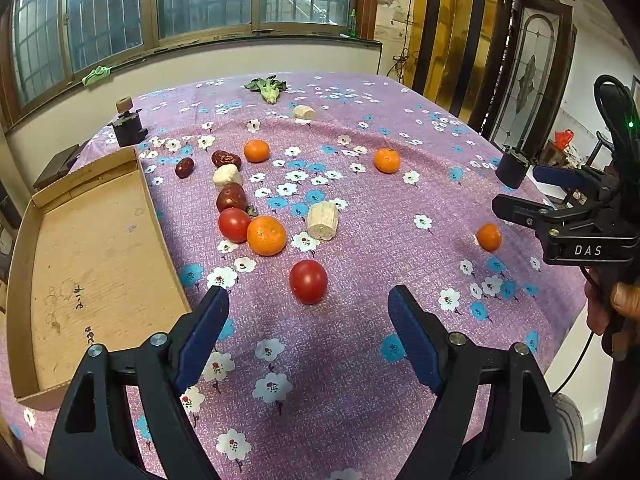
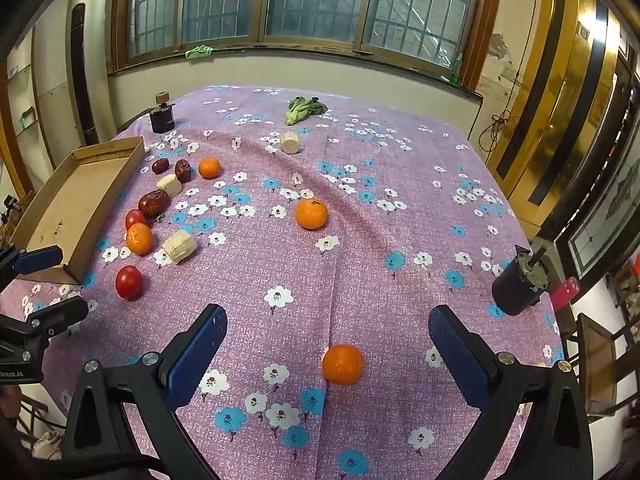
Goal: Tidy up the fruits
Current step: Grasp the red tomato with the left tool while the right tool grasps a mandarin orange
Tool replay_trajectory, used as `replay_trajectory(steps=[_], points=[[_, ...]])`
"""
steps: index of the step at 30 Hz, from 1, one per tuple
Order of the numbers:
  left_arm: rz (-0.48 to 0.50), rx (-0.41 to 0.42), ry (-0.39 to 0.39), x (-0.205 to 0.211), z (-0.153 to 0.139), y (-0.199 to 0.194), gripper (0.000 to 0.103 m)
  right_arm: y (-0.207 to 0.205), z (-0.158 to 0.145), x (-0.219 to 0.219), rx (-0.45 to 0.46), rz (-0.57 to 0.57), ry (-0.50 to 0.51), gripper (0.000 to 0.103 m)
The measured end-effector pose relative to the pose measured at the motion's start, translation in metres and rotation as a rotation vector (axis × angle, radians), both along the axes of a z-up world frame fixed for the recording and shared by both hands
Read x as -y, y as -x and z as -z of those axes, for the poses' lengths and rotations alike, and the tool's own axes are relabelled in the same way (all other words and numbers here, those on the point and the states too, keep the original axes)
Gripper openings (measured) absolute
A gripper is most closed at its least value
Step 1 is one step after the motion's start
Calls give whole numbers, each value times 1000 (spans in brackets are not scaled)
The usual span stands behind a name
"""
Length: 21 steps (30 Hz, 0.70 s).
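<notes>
Fruits lie scattered on the purple flowered tablecloth point(image 1: 360, 208): a round red tomato point(image 1: 308, 281) sits at frame centre just ahead of the left gripper point(image 1: 308, 300), a round orange tangerine point(image 2: 343, 363) between the right gripper point(image 2: 328, 322) fingers. Both jaws gape wide, holding nothing. An empty shallow cardboard tray point(image 1: 24, 264) occupies the left edge.

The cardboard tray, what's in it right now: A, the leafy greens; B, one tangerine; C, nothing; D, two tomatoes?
C: the cardboard tray shows only its bare brown floor, while the tomatoes, tangerines and greens all lie on the tablecloth.
</notes>
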<state>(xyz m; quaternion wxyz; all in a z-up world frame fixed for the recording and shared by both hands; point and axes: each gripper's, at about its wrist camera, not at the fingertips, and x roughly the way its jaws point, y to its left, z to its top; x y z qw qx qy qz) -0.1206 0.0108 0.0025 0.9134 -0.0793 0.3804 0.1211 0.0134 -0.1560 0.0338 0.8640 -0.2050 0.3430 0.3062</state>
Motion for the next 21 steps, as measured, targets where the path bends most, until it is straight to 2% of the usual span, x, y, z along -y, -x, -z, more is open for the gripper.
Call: replay_trajectory(steps=[9,21], points=[[0,5,6,0,1,0,82,3,0,-4,3,-15,15,102],[6,-27,35,-3,7,-7,82,0,4,-4,-12,-21,21,102]])
